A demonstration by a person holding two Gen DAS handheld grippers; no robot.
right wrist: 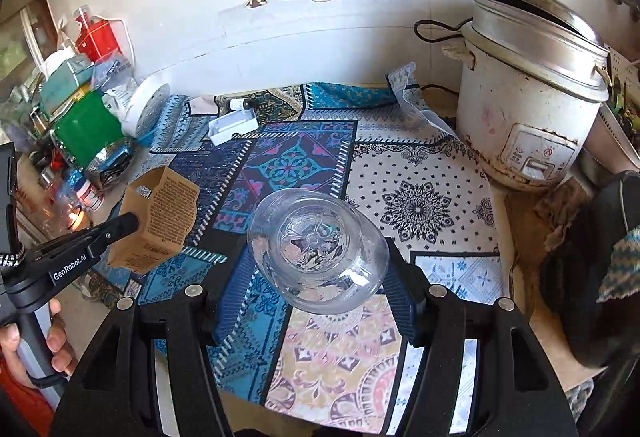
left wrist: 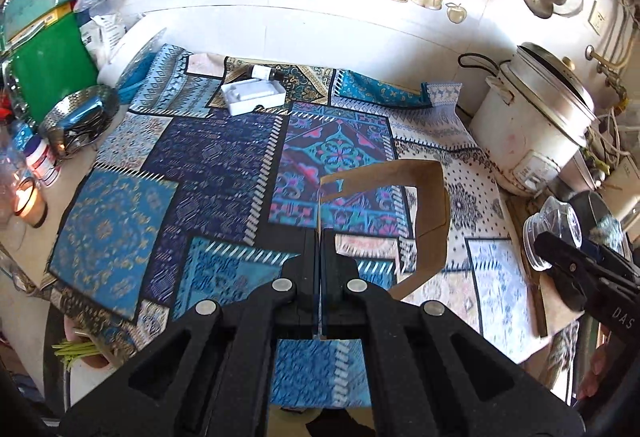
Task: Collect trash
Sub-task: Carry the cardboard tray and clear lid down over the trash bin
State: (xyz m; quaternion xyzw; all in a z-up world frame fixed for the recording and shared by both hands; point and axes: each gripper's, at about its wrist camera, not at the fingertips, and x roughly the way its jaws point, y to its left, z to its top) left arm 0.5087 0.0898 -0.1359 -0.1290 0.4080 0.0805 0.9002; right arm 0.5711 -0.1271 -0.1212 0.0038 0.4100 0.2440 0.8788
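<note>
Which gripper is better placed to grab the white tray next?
Neither is free. Left gripper is shut on the cardboard box; right gripper is shut on the clear plastic bottle. The white tray lies nearer the left, which gets the edge after dropping its load.

Colours and patterns on the counter.
Patchwork cloth (right wrist: 416, 205): blue, turquoise and white medallion prints. Brown printed carton (right wrist: 158, 221); clear bottle (right wrist: 318, 251); white tray (left wrist: 254, 97); white cooker (right wrist: 528, 117); green box (left wrist: 50, 69) far left.
</note>
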